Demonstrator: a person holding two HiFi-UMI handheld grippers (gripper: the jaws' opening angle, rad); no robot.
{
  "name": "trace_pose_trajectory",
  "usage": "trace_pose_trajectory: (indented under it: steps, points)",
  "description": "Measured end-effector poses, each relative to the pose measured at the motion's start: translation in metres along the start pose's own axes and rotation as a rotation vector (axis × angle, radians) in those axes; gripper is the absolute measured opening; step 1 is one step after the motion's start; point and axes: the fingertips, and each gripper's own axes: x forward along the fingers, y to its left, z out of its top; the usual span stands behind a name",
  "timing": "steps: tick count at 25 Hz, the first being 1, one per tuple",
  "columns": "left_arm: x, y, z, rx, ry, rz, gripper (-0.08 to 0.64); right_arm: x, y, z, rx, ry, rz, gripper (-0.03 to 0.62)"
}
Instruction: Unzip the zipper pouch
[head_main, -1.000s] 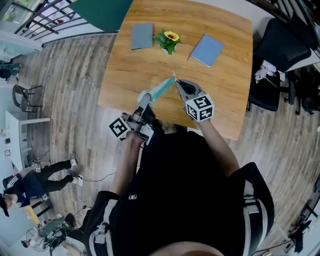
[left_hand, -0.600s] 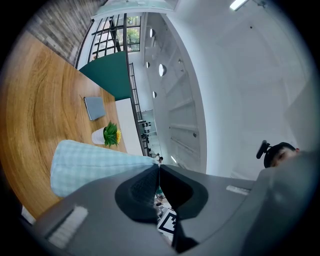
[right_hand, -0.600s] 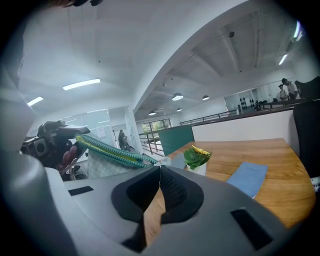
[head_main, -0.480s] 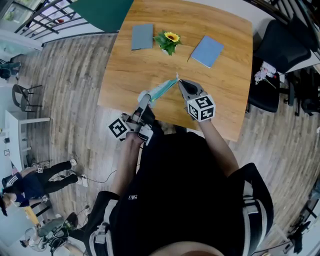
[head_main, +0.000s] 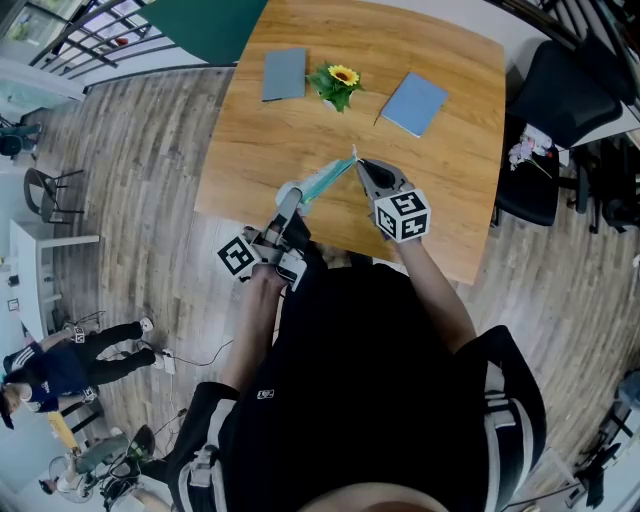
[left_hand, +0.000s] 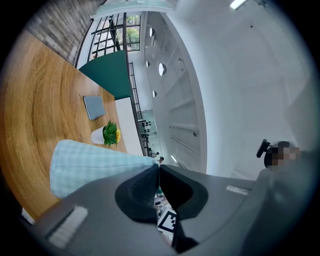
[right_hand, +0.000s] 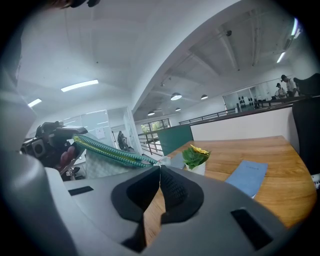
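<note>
Over the last second the right gripper (head_main: 356, 162) has nudged the far end of the pale teal checked fabric zipper pouch (head_main: 325, 181) slightly rightward. The pouch hangs over the wooden worktop's (head_main: 250, 150) near edge, its long axis running from the left gripper (head_main: 297, 202) to the right. Left fingers (left_hand: 140, 187) pinch its corner and right fingers (right_hand: 175, 192) its small pull tab (right_hand: 163, 160). The cloth looks light and floppy, so keep it taut.
</note>
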Motion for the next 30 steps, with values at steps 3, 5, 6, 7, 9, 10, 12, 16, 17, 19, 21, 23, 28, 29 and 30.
trace_pose_trajectory:
  steps: [3, 5, 6, 7, 9, 10, 12, 16, 17, 19, 21, 23, 28, 29, 30]
  points:
    - [-0.001, -0.001, 0.002, -0.005, -0.011, -0.01, 0.006, -0.001, 0.0, 0.001, 0.005, -0.007, 0.001, 0.006]
    - [-0.002, -0.002, 0.002, -0.005, -0.014, -0.013, 0.006, -0.002, 0.001, 0.0, 0.009, -0.007, 0.0, 0.006]
    - [-0.001, -0.002, 0.002, -0.005, -0.014, -0.013, 0.006, -0.003, 0.0, -0.001, 0.012, -0.006, 0.001, 0.008]
    - [-0.001, -0.002, 0.002, -0.003, -0.013, -0.012, 0.006, -0.003, 0.0, -0.001, 0.015, -0.004, 0.003, 0.008]
    - [0.0, -0.001, 0.002, 0.0, -0.012, -0.011, 0.006, -0.002, 0.001, -0.005, 0.018, 0.003, 0.015, 0.008]
    - [0.0, 0.0, 0.002, -0.001, -0.013, -0.009, 0.006, -0.001, 0.002, -0.007, 0.02, 0.007, 0.026, 0.009]
    - [-0.004, 0.002, 0.002, -0.001, -0.017, 0.001, 0.006, -0.001, 0.004, -0.012, 0.022, 0.018, 0.047, 0.012]
    - [-0.01, 0.006, 0.003, -0.007, -0.028, 0.017, 0.006, -0.001, 0.004, -0.023, 0.041, 0.048, 0.061, 0.044]
    - [-0.012, 0.006, 0.004, -0.009, -0.033, 0.018, 0.006, -0.001, 0.003, -0.026, 0.04, 0.056, 0.058, 0.049]
    - [-0.015, 0.006, 0.006, -0.014, -0.046, 0.016, 0.006, -0.002, -0.002, -0.029, 0.041, 0.067, 0.042, 0.038]
    - [-0.02, 0.005, 0.009, -0.013, -0.057, 0.016, 0.006, -0.005, -0.005, -0.03, 0.047, 0.071, 0.026, 0.035]
    - [-0.026, 0.004, 0.013, -0.007, -0.065, 0.02, 0.006, -0.009, -0.007, -0.029, 0.047, 0.071, 0.014, 0.032]
    - [-0.033, 0.007, 0.018, -0.004, -0.088, 0.023, 0.006, -0.02, -0.013, -0.027, 0.028, 0.046, -0.007, 0.028]
    - [-0.034, 0.008, 0.019, -0.004, -0.092, 0.023, 0.006, -0.023, -0.014, -0.027, 0.022, 0.042, -0.003, 0.025]
    - [-0.034, 0.008, 0.02, -0.003, -0.096, 0.023, 0.006, -0.026, -0.014, -0.028, 0.015, 0.04, 0.0, 0.023]
